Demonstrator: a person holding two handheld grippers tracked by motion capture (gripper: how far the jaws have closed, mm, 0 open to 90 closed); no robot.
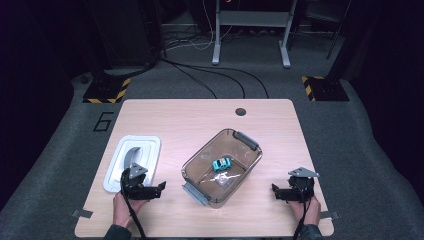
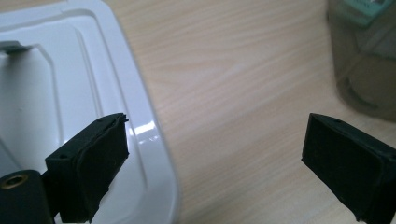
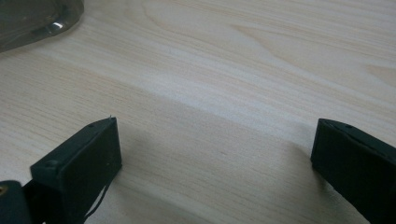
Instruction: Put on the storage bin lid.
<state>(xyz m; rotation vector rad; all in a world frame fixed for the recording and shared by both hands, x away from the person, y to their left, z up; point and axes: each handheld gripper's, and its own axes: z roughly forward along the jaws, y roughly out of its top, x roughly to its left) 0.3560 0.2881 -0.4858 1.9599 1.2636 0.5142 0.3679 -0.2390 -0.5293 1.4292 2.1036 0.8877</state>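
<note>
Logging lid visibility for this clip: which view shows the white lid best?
The high view: the whole white lid lies flat left of the clear container. The left gripper view shows one corner.

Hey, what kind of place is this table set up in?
Probably a lab or recording studio, not a home: dark surroundings, cables trailing across grey carpet, hazard-striped stand bases, and a number 6 marked on the floor beside the wooden table.
</note>
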